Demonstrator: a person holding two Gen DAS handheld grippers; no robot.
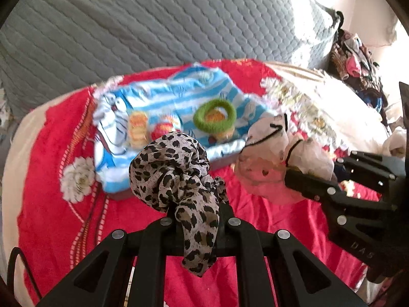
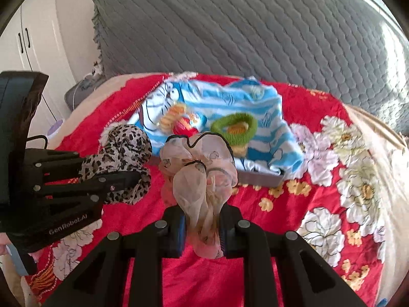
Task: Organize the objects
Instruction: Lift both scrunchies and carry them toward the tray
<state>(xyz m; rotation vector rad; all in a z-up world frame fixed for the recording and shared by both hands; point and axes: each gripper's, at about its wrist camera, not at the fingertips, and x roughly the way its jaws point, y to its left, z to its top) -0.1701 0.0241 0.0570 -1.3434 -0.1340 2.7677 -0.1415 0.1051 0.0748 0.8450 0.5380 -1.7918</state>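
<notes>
Plainly, the left gripper (image 1: 198,212) has its jaws clamped tight on a leopard-print scrunchie (image 1: 176,176), whose bunched loop stands above the fingertips while a loose tail of the same cloth hangs down between them. Just to its right, the right gripper (image 2: 202,220) has its jaws drawn in narrow on a pale pink sheer scrunchie (image 2: 202,171) with a thin black edge; that cloth likewise puffs up above the fingers and trails below them. Both scrunchies are held up off a red floral bedspread (image 2: 255,204) that covers the bed. Farther back on the bedspread lies a blue-and-white striped cloth (image 2: 230,102) with a cartoon print, draped over a low grey tray (image 2: 260,177) whose near edge shows under it. On that cloth rests a green knitted hair ring (image 2: 234,128), with a yellow and orange hair tie (image 2: 171,117) and a red one (image 2: 184,128) to its left, all blurred. Beyond the bedspread a grey quilted cover (image 2: 230,25) fills the far side. At the far right in the left wrist view lies a heap of mixed clothing (image 1: 358,64).
</notes>
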